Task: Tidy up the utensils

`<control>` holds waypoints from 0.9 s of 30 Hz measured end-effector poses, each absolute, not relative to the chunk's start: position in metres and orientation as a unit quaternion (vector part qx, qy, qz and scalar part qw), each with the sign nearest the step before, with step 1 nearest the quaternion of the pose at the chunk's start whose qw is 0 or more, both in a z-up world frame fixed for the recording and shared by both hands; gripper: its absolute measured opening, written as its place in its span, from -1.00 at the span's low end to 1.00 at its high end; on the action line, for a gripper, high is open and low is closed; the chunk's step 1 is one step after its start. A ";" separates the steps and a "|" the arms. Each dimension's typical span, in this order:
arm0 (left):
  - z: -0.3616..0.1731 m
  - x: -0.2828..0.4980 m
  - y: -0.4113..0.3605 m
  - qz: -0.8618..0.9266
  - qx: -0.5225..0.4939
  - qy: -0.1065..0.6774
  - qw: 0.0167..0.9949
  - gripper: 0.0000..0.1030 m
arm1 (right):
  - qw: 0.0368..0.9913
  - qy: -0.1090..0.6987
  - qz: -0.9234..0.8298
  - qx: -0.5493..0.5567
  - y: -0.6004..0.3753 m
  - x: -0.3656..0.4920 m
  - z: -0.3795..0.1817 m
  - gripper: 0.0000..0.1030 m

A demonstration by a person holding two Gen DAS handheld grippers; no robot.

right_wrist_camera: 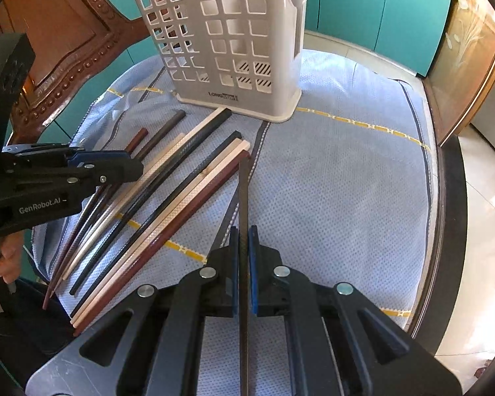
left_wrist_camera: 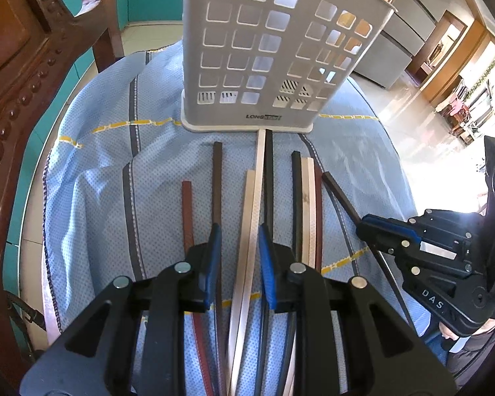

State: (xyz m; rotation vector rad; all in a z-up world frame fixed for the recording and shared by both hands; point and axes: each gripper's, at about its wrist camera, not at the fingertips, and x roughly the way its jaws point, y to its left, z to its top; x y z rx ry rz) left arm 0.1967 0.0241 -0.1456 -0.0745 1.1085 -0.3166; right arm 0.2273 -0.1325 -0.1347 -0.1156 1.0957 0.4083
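Progress was slight: right gripper (right_wrist_camera: 244, 257) had clamped one black chopstick (right_wrist_camera: 243, 198); left gripper (left_wrist_camera: 239, 257), fingers apart, hovered over remaining chopsticks (left_wrist_camera: 250, 217) below the seemingly empty holder (left_wrist_camera: 274, 49), centre frame.

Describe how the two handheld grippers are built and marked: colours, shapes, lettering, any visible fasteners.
Both are matte black plastic with angular linkage arms, triangular cut-outs and round silver pivot pins. The jaws carry blue pads. The left gripper reads "GenRobot.AI" in white on its side in the right wrist view; the right gripper shows "DAS" in white in the left wrist view, with small silver screws. A bare hand grips the left handle.
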 end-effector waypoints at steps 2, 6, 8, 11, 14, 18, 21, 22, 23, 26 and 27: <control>-0.145 0.196 0.024 -0.151 -0.037 0.523 0.838 -0.53 | 0.832 0.517 0.193 -0.054 -0.133 0.228 -0.135 -0.88; -0.143 0.194 0.025 -0.153 -0.038 0.523 0.838 -0.53 | 0.833 0.516 0.193 -0.051 -0.133 0.229 -0.135 -0.88; -0.143 0.193 0.026 -0.154 -0.038 0.523 0.837 -0.53 | 0.833 0.516 0.192 -0.050 -0.132 0.230 -0.135 -0.88; -0.141 0.191 0.029 -0.154 -0.039 0.523 0.837 -0.49 | 0.834 0.516 0.191 -0.049 -0.132 0.231 -0.136 -0.87; -0.141 0.191 0.029 -0.154 -0.040 0.523 0.837 -0.48 | 0.837 0.512 0.188 -0.048 -0.134 0.232 -0.133 -0.86; -0.135 0.188 0.034 -0.162 -0.042 0.518 0.839 -0.44 | 0.843 0.504 0.185 -0.044 -0.143 0.231 -0.126 -0.85; -0.130 0.184 0.036 -0.169 -0.038 0.513 0.841 -0.38 | 0.850 0.497 0.174 -0.024 -0.159 0.232 -0.119 -0.85; -0.128 0.182 0.036 -0.172 -0.036 0.512 0.841 -0.38 | 0.852 0.495 0.169 -0.016 -0.165 0.233 -0.117 -0.85; -0.126 0.181 0.036 -0.175 -0.034 0.512 0.840 -0.37 | 0.855 0.492 0.163 -0.007 -0.173 0.233 -0.114 -0.85; -0.118 0.170 0.036 -0.187 -0.024 0.511 0.839 -0.32 | 0.862 0.484 0.150 0.008 -0.190 0.234 -0.107 -0.85; -0.116 0.167 0.036 -0.193 -0.024 0.510 0.838 -0.30 | 0.866 0.479 0.145 0.012 -0.197 0.234 -0.104 -0.85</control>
